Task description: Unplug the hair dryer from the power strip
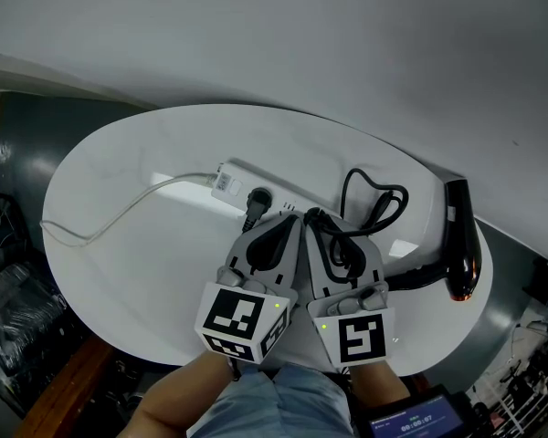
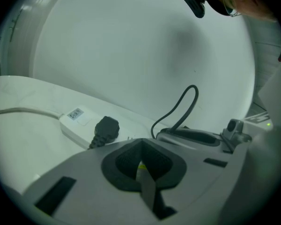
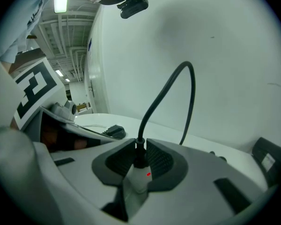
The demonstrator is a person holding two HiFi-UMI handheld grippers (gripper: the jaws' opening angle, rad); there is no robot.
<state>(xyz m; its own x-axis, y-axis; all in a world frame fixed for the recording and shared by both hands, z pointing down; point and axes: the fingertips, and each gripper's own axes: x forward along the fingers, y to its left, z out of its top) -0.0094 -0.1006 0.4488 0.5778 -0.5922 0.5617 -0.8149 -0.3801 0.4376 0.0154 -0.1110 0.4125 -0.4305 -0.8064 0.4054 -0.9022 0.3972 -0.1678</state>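
While the right gripper (image 3: 139, 150) has its jaws pinched onto the black cord (image 3: 167, 89), the plug (image 1: 256, 201) sits in the power strip (image 1: 226, 179) on the round white table (image 1: 119, 263), so the task is not yet done. The hair dryer (image 1: 460, 245) lies well off at the table's right edge, and its cord loops between it and the grippers. The left gripper (image 2: 141, 148) has its jaws together with nothing between them. From its own view the plug (image 2: 106, 128) is just ahead and a little to the left, standing up out of the strip's top face. From above, the strip runs slantwise from upper left to lower right, across the line both grippers point along. The left gripper (image 1: 283, 223) looks the nearer one to the plug, with the right gripper (image 1: 318, 223) just beside it. Judging from this, the plug must come up and away from the strip's top face. A pull on the cord alone would likely drag the unheld strip along.
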